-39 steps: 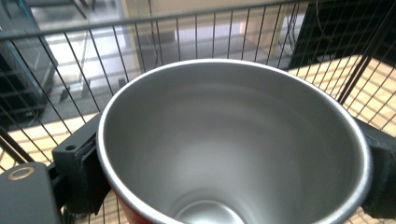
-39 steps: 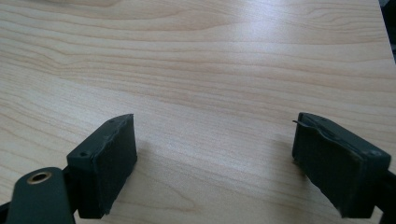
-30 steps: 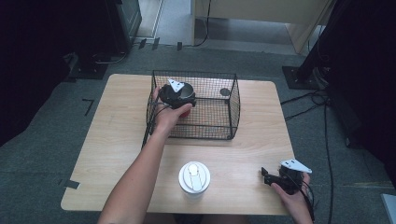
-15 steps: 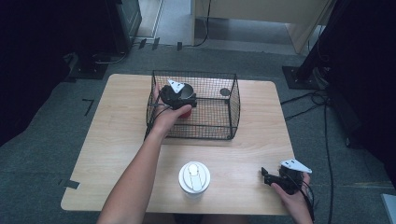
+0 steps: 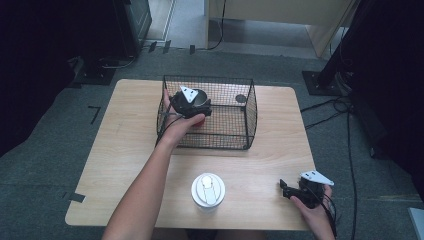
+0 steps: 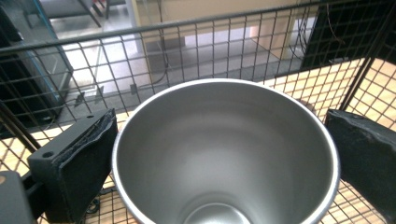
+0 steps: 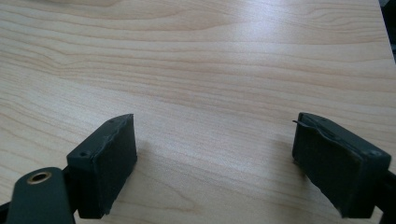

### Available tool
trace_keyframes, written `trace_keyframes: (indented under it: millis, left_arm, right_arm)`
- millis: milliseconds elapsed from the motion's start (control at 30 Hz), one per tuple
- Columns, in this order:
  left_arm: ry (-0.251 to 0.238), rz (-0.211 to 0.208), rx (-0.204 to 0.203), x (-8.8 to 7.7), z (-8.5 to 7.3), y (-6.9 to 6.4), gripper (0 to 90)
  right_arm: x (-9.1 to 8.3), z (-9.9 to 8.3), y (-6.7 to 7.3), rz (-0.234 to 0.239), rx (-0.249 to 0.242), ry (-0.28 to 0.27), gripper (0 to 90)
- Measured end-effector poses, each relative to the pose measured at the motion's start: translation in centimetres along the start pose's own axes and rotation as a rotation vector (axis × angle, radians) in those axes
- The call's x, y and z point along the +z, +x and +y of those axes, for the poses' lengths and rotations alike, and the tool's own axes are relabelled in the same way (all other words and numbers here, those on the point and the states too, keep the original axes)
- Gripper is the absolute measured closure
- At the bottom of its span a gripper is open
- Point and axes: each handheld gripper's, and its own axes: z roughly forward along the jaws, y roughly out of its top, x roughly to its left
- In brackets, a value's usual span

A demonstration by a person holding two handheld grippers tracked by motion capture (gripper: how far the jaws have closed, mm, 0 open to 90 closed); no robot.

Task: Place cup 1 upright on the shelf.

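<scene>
A black wire basket [image 5: 247,120] stands at the middle back of the wooden table [image 5: 125,150]. My left gripper [image 5: 196,114] reaches down into the basket's left part. Between its pads [image 6: 84,163] stands a steel cup [image 6: 224,154], mouth up, and both pads press on its rim. From above, a red patch of the cup [image 5: 200,121] shows below the hand. At the table's front right corner my right gripper [image 5: 284,190] lies low over the wood, pointing left. Its jaws [image 7: 215,158] stand apart with bare table between them.
A white round lid or container [image 5: 208,190] sits near the front edge, between the two arms. A small dark round thing [image 5: 241,98] lies by the basket's back right wall. Cables and dark stands line the floor at the right.
</scene>
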Motion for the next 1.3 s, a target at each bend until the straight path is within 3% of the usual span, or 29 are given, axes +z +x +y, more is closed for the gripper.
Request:
trace_keyframes:
  millis: [300, 467, 767, 967, 1300]
  left_arm:
    - [-0.056, 0.009, -0.002, -0.7, 0.4, 0.3, 0.0]
    - [-0.115, 0.012, 0.002, -1.4, 1.0, 0.4, 0.0]
    - [-0.196, 0.016, -0.035, -2.7, 2.1, 1.2, 0.0]
    - [-0.264, 0.012, -0.075, -4.5, 3.2, 2.2, 0.0]
    - [-0.316, -0.016, -0.081, -7.9, 3.7, 3.1, 0.0]
  right_arm:
    - [0.0, 0.0, 0.0, 0.0, 0.0, 0.0, 13.7]
    - [0.0, 0.0, 0.0, 0.0, -0.001, 0.0, 13.7]
    - [0.0, 0.0, 0.0, 0.0, -0.001, 0.0, 13.7]
    - [0.0, 0.0, 0.0, -0.001, -0.001, 0.0, 13.7]
    - [0.0, 0.0, 0.0, -0.003, -0.003, 0.0, 13.6]
